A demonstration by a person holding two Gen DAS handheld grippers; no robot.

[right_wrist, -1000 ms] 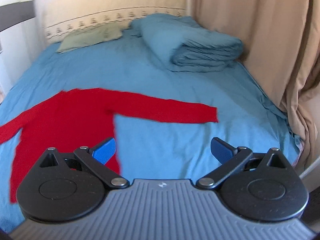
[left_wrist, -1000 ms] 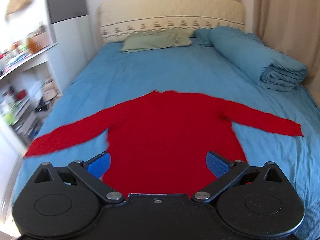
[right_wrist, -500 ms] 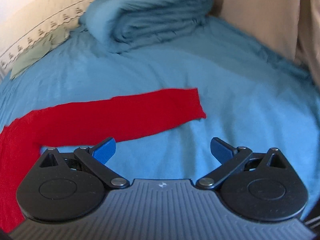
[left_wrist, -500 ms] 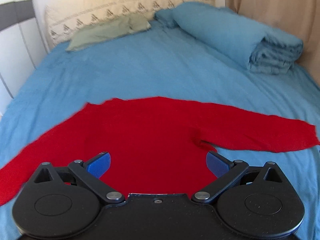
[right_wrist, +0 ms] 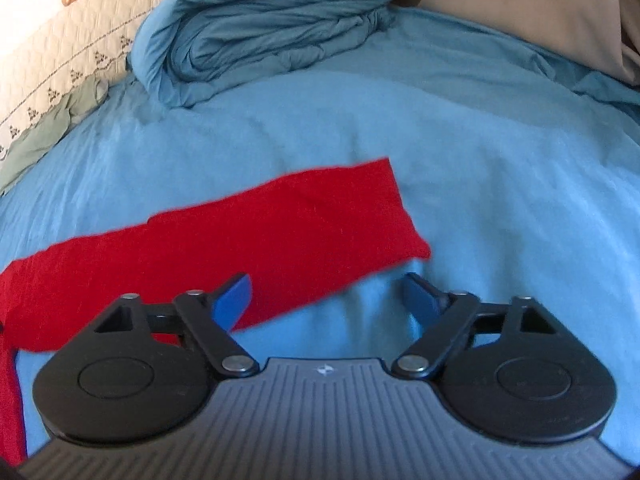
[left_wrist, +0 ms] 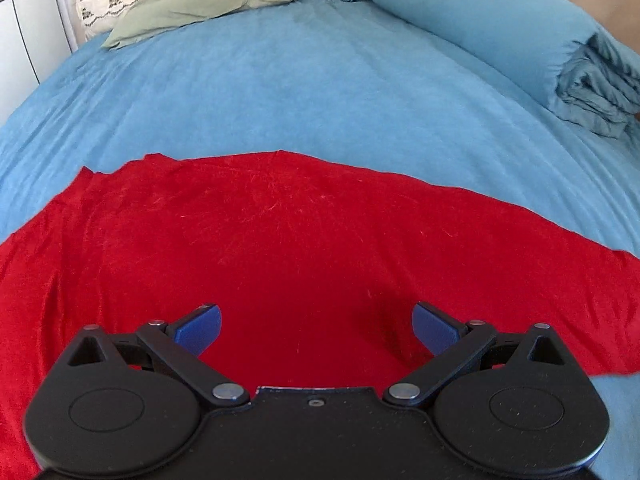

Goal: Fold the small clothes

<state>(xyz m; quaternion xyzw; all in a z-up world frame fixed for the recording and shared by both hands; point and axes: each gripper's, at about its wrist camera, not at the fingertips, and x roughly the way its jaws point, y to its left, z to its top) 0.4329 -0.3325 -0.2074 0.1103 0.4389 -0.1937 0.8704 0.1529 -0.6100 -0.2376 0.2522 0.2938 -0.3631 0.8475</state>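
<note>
Your right gripper, jaws closing and empty, hangs low-centre over the red sleeve: pinch near its cuff. Left gripper stays released above the sweater.

Sweater: red, fuzzy knit cloth. Sheet: matt blue cloth. Gripper: matt black plastic, metal rivets.

Sweater spread flat on bed, folded duvet behind its sleeve, pillow at headboard
</note>
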